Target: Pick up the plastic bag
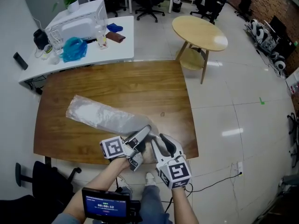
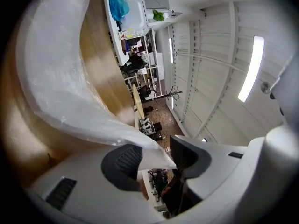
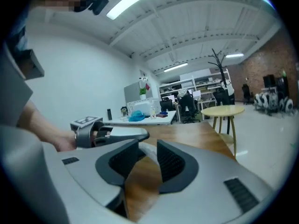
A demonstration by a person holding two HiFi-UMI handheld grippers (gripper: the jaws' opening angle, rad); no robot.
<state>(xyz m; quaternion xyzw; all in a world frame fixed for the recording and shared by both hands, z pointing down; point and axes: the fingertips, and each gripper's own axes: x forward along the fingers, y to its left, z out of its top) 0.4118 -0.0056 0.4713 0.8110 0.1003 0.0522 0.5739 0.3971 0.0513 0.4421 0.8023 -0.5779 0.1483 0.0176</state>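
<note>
- Plastic bag (image 1: 100, 115) lies slantwise on the wooden table (image 1: 140, 85). Its far end points toward the table's left side, and its near end lifts off the wood by the near edge, where the two grippers meet.
- Left gripper (image 1: 145, 135) reaches in level over the near edge. In its own view (image 2: 156, 146) the jaws stand wide apart. A corner of the clear bag (image 2: 60, 78) curves up from the table and hangs in the gap. It lies across one pad (image 2: 122, 161), and the other pad stands clear of it, so the pads are not pinching the film.
- Right gripper (image 1: 160, 143) sits just right of the left one, very close to it and tilted a little downward. In its own view (image 3: 145, 150) the jaws are parted, bare wood shows between the pads, and nothing is gripped. The left gripper (image 3: 112, 134) shows just beyond, to the left.
- White desk (image 1: 117, 50) stands beyond the table's far left corner, with a blue bag (image 1: 74, 49) on it.
- Round table (image 1: 201, 31) stands on the floor at the far right, well apart from the wooden one.
- Small lit screen (image 1: 106, 203) sits nearest, below the person's left forearm.
</note>
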